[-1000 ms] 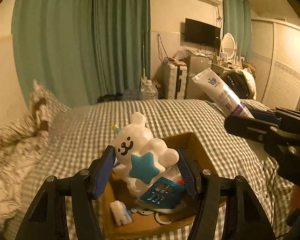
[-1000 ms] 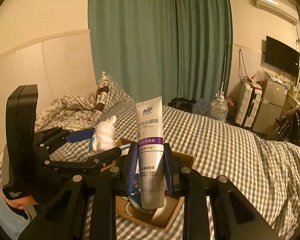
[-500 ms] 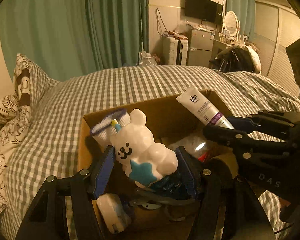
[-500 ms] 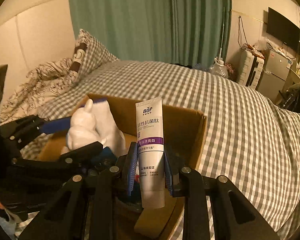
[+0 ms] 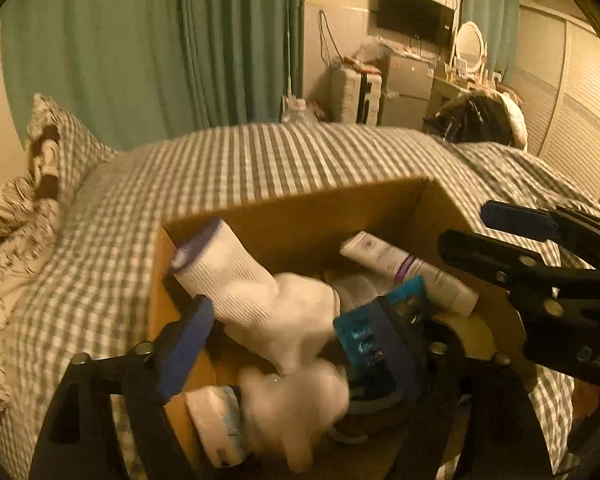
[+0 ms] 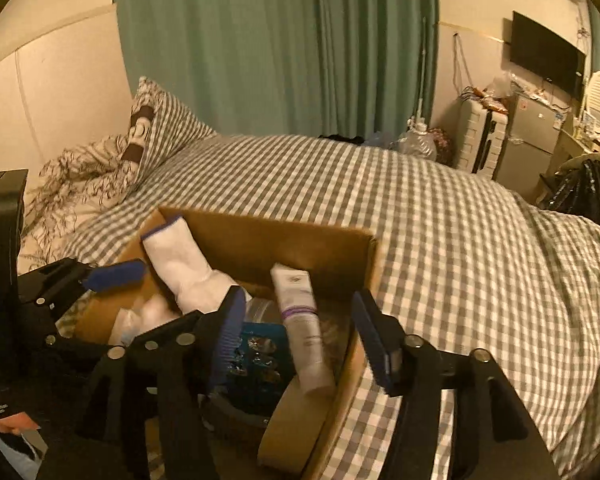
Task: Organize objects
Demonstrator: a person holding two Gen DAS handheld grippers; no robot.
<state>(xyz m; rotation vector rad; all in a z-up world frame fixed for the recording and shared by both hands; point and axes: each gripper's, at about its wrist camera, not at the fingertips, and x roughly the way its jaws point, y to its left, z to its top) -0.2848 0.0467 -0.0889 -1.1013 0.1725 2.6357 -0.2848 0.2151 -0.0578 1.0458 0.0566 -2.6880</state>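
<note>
A brown cardboard box point(image 5: 300, 208) point(image 6: 292, 240) sits on the checked bed. The white toothpaste tube point(image 5: 412, 272) point(image 6: 304, 332) lies inside it, free of my open right gripper point(image 6: 300, 336), which hovers over the box's right side. The white bear toy point(image 5: 296, 408) lies blurred low in the box between the spread fingers of my open left gripper point(image 5: 288, 344). A white sock with a purple cuff point(image 5: 236, 272) point(image 6: 180, 264) leans in the box's left corner. A blue blister pack point(image 5: 364, 332) point(image 6: 260, 352) lies in the box.
The checked bedspread point(image 6: 440, 240) surrounds the box. Pillows point(image 6: 148, 128) lie at the far left by the green curtain point(image 6: 280, 40). A suitcase, a small fridge point(image 6: 528, 140) and a dark bag stand beyond the bed at the right.
Both grippers have opened over the box. The toothpaste tube dropped from my right gripper and the bear from my left gripper, and both now lie inside the box.
</note>
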